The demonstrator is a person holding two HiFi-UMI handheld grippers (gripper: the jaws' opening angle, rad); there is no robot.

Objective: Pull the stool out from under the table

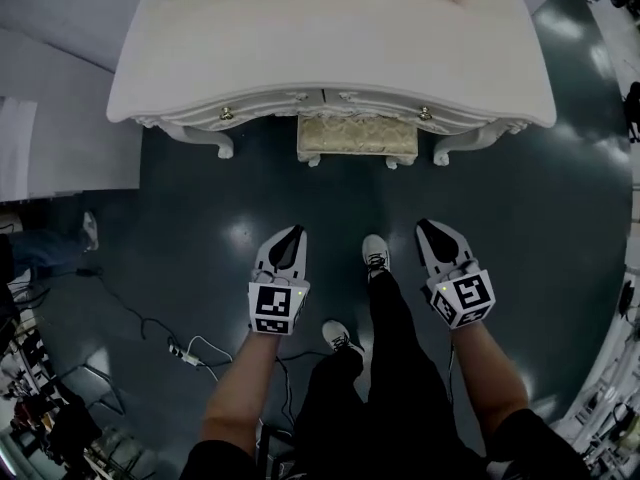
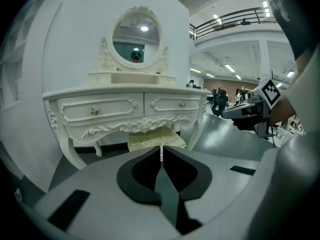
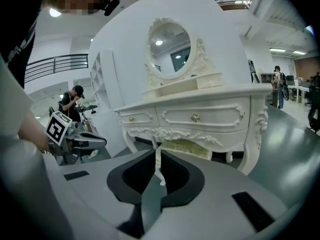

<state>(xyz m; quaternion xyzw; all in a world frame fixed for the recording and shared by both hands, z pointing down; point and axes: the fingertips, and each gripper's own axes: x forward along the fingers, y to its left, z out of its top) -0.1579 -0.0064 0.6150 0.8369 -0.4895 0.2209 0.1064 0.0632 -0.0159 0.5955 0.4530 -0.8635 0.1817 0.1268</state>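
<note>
Dark glossy floor (image 1: 200, 218) spreads around you, with a white dressing table (image 1: 330, 38) at 12 o'clock in the head view and a loose cable (image 1: 150, 326) lying off at 8 o'clock. You will find the stool (image 1: 357, 136) tucked beneath that table, between its two front legs; only its pale, patterned cushion and short white feet show past the table's front edge. Your left gripper (image 1: 297, 231) hangs in the air at about 7 o'clock from the stool, well apart from it, and its own view shows the jaws pressed together with nothing between them. Your right gripper (image 1: 425, 226) hangs at about 5 o'clock from the stool, equally clear of it, its jaws likewise closed on nothing. Both point toward 12 o'clock, at the table. From the left gripper view the stool sits just below the carved drawer fronts, straight ahead of the jaw tips, and an oval mirror (image 2: 135, 36) stands on the tabletop. Your shoes (image 1: 375, 253) rest on the floor between the two grippers.
</note>
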